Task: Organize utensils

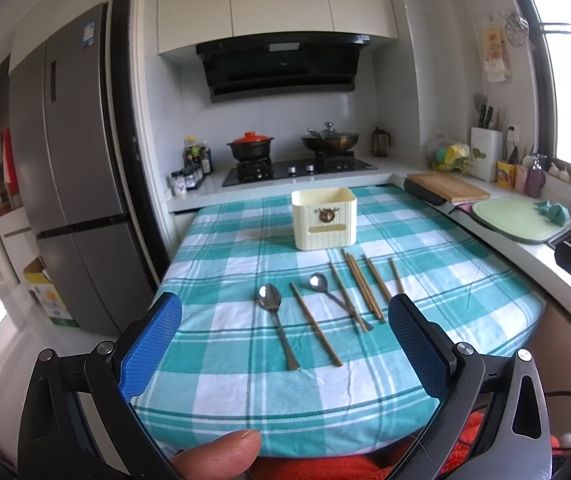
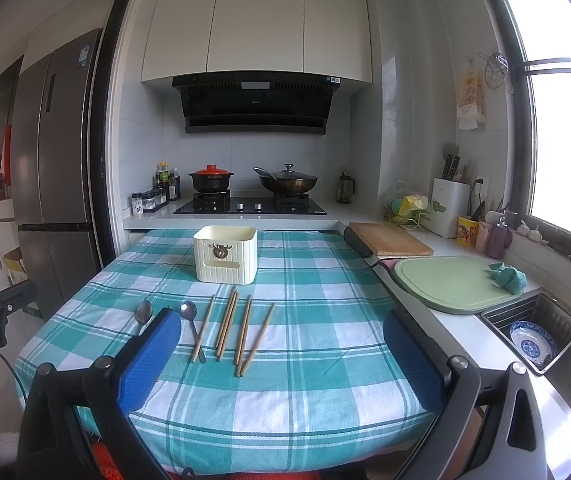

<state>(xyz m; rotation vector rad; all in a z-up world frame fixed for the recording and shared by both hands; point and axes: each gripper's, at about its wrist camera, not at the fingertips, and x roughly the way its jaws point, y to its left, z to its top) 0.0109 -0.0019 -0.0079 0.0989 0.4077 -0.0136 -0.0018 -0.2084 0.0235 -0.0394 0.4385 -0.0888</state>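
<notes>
A cream utensil holder (image 1: pixel 323 218) (image 2: pixel 225 254) stands upright on the far half of the teal checked tablecloth (image 1: pixel 221 380) (image 2: pixel 305 380). In front of it lie two metal spoons (image 1: pixel 275 320) (image 1: pixel 331 296) (image 2: pixel 143 314) (image 2: pixel 191 326) and several wooden chopsticks (image 1: pixel 361 288) (image 2: pixel 229 326); one chopstick (image 1: pixel 315 324) lies apart between the spoons. My left gripper (image 1: pixel 285 302) hovers open above the near table edge, nothing between its blue pads (image 1: pixel 153 344). My right gripper (image 2: pixel 281 322) is open too, empty, further right over the near edge.
A hob with a red-lidded pot (image 2: pixel 210 178) and a wok (image 2: pixel 287 184) sits behind the table. To the right are a wooden board (image 2: pixel 389 240), a green board (image 2: pixel 453 282) with a cloth, and a sink (image 2: pixel 533 340) holding a blue bowl. A fridge (image 1: pixel 73 184) stands left.
</notes>
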